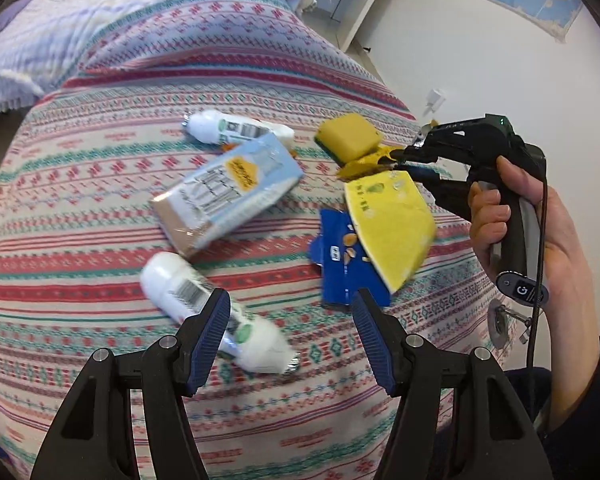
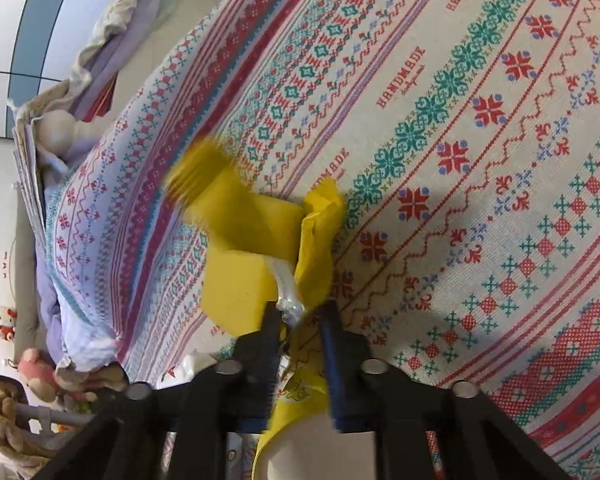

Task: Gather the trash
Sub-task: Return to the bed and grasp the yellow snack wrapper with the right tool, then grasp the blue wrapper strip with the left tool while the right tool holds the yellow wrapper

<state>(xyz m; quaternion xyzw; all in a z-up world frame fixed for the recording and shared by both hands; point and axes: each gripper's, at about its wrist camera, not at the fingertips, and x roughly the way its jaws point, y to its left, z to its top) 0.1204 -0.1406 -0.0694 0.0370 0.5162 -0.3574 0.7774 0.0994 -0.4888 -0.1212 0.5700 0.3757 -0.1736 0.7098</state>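
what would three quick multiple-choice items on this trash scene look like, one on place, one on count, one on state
1. Where does the yellow sponge lie?
A. on the patterned cloth, beside the right gripper's tips
B. between the left gripper's fingers
C. on the floor

2. How many white tubes are on the cloth?
A. one
B. two
C. four

3. What is the right gripper doing?
A. hanging open
B. shut on the yellow wrapper
C. shut on the light blue carton

Answers: 1 A, the sponge rests on the patterned cloth by the tips. 2 B, one tube far, one tube by the open left gripper. 3 B, its fingers pinch the wrapper's crumpled end.
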